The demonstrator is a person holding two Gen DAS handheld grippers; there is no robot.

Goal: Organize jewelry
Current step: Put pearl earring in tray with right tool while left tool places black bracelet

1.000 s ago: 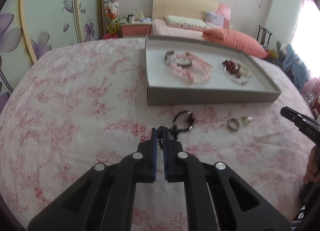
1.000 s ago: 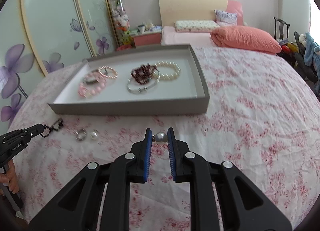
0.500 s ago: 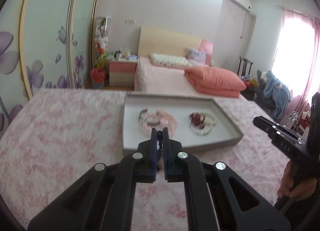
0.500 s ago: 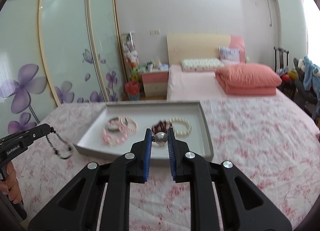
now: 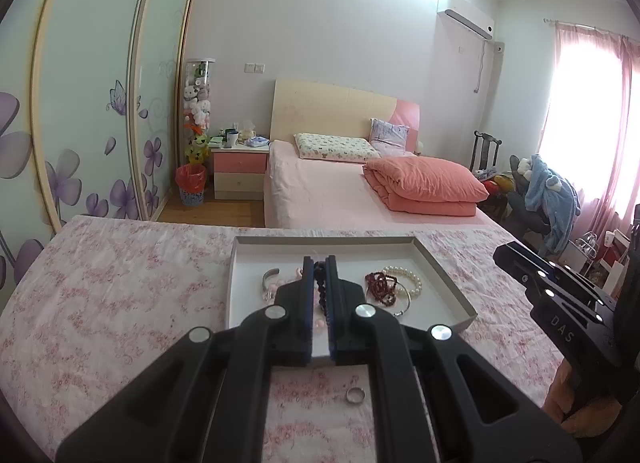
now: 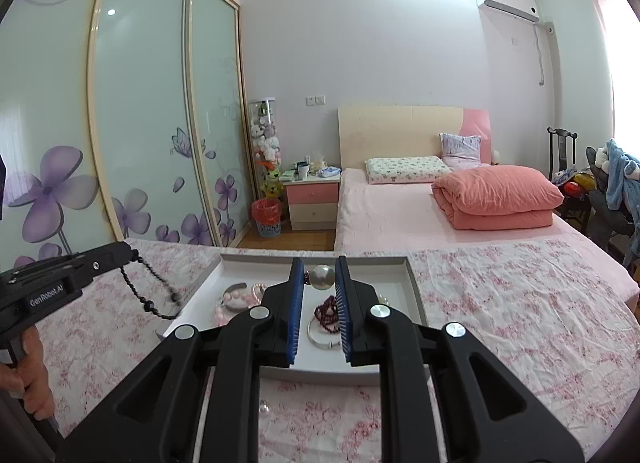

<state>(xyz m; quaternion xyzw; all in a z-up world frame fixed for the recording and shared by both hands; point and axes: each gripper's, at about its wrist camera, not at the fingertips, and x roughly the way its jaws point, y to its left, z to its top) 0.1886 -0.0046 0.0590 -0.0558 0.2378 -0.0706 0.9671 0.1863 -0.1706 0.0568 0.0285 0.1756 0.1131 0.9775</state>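
My left gripper (image 5: 320,265) is shut on a black bead bracelet (image 5: 321,287), held above the near part of the grey tray (image 5: 444,279). In the right wrist view the bracelet (image 6: 150,295) hangs from the left gripper (image 6: 134,254) beside the tray's left edge. My right gripper (image 6: 318,277) is shut on a silver pearl earring (image 6: 323,277), above the tray (image 6: 416,295). The tray holds a dark red bracelet (image 5: 380,287), a pearl bracelet (image 5: 406,277), a silver bangle (image 5: 269,277) and pink beads (image 6: 244,295).
A silver ring (image 5: 355,395) lies on the pink floral cloth (image 5: 120,303) in front of the tray. A small pearl (image 6: 264,408) lies on the cloth near the tray's front wall. A bed (image 6: 400,215) and nightstand (image 6: 314,199) stand behind.
Both grippers have lifted off the cloth with their pieces and moved forward over the tray. The black bracelet now hangs free in the air.
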